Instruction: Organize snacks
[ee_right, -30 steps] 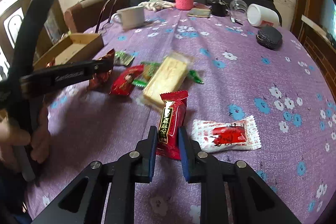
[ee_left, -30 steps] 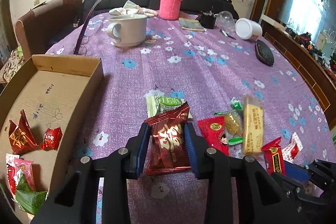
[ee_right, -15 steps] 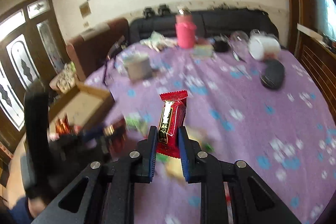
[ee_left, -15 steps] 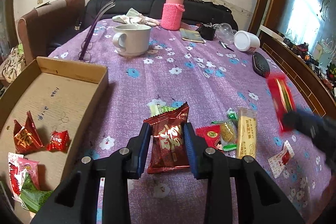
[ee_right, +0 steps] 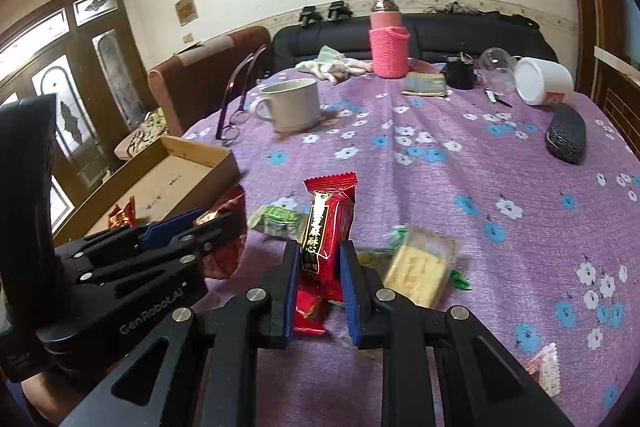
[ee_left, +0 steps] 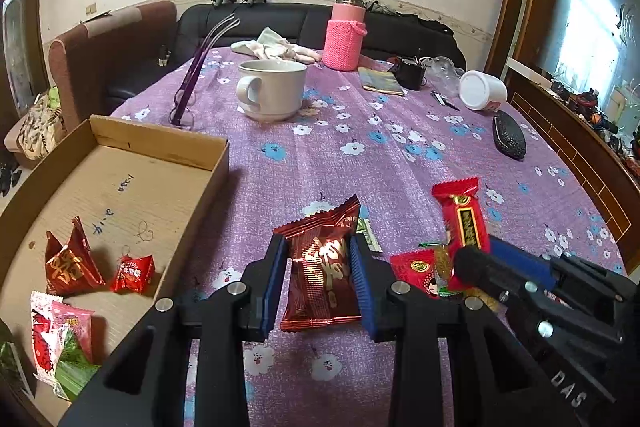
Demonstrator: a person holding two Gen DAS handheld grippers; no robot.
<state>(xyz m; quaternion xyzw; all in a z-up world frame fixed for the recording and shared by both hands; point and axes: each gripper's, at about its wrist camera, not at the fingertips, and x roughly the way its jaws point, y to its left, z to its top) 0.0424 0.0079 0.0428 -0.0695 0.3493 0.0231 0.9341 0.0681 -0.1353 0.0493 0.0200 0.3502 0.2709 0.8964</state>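
Two grippers, each squeezing one snack above the purple tablecloth (ee_left: 320, 155).

The left gripper (ee_left: 319, 281) pinches a dark red snack bag (ee_left: 322, 275); the right gripper (ee_right: 319, 289) pinches a bright red candy bar (ee_right: 326, 227). The left view shows the inside of the cardboard box (ee_left: 132, 143), to that gripper's left, with five or so snacks in it. The right view shows the yellow biscuit pack (ee_right: 420, 267) lying just right of its fingers.
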